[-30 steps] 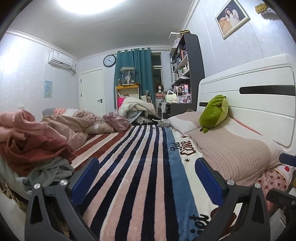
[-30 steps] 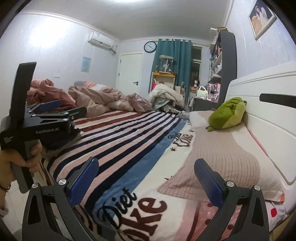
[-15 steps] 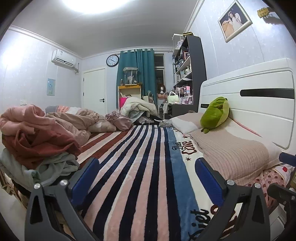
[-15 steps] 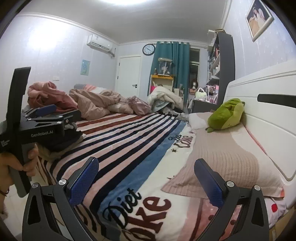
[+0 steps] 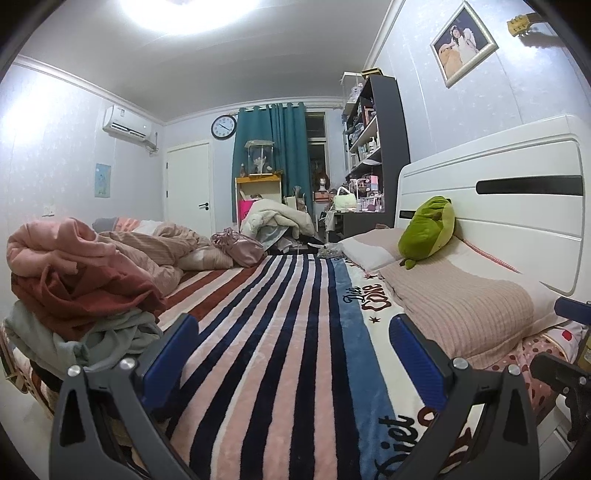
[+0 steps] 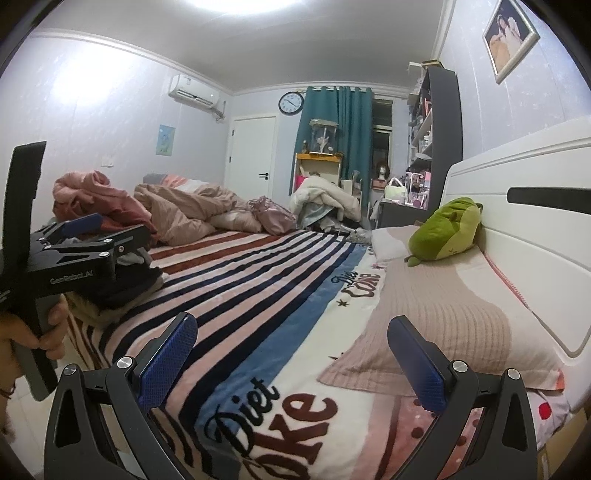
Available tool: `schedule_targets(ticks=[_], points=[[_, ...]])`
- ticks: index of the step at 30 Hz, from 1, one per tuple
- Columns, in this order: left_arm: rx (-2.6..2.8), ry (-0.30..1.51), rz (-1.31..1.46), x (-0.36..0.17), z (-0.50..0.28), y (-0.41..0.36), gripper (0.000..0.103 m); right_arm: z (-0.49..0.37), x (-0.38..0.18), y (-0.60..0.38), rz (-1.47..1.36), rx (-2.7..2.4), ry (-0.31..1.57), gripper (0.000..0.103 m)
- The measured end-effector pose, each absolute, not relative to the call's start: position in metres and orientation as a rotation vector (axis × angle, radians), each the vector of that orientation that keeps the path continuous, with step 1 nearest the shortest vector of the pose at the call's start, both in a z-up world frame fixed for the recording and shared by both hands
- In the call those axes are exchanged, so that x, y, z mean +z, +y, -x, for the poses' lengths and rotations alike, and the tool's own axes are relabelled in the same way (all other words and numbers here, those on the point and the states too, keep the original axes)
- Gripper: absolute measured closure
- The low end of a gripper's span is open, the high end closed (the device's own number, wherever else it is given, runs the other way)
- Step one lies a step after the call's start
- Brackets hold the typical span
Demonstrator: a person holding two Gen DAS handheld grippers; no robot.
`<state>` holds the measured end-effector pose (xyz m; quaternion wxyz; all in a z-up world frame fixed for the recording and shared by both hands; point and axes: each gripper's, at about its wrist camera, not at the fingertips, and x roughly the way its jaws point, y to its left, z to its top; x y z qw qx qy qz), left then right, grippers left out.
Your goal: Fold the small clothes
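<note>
Lying seemingly left of claw (image 5: 290,341): clothes (image 5: 77,291)

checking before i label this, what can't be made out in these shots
- Clothes pile: base cut off by the left view's edge; in the right view the left claw covers it.
- Clock: too small to read.
- Right claw: left view shows only a sliver.

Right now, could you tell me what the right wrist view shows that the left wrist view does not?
Only the right wrist view shows a hand holding the left hand-held gripper from the side, near the clothes pile. Only the left wrist view shows a guitar head on the wall. Both show the striped blanket, green plush, clock and open blue fingers.
</note>
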<state>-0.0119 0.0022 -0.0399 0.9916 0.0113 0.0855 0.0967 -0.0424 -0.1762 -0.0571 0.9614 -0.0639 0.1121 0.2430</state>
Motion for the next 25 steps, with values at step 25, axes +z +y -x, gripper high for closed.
schedule_targets(ticks=[25], points=[[0.191,0.162,-0.019,-0.040,0.021,0.001,0.001,0.061,-0.048,-0.176,0.138,0.475,0.195,0.000]])
